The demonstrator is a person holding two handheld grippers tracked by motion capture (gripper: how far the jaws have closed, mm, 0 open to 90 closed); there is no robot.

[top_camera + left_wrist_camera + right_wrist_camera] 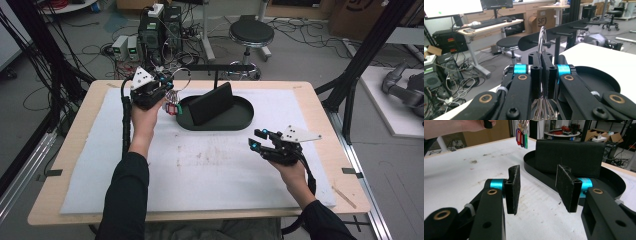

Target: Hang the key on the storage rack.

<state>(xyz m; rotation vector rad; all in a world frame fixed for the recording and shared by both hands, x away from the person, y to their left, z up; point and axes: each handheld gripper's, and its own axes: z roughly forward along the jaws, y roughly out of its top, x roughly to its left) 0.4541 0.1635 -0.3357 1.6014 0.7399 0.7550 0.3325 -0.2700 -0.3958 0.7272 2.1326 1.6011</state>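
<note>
My left gripper [166, 83] is raised over the table's far left, just left of the black oval tray [240, 121]. It is shut on a metal key ring [541, 35]. A bunch of keys with coloured tags [172, 105] hangs below it, beside the tray's left end. A black wallet-like pouch [211, 102] stands upright in the tray. A black peg rack [215, 67] rises behind the tray. My right gripper [256, 139] is open with nothing between its pads, low over the mat in front of the tray's right end. In the right gripper view the pouch [571, 157] is straight ahead.
A white mat [200, 170] covers most of the wooden table. Behind the table stand a round stool [251, 34], computer boxes [150, 30] and cables on the floor. Black frame posts [360, 55] rise at the right.
</note>
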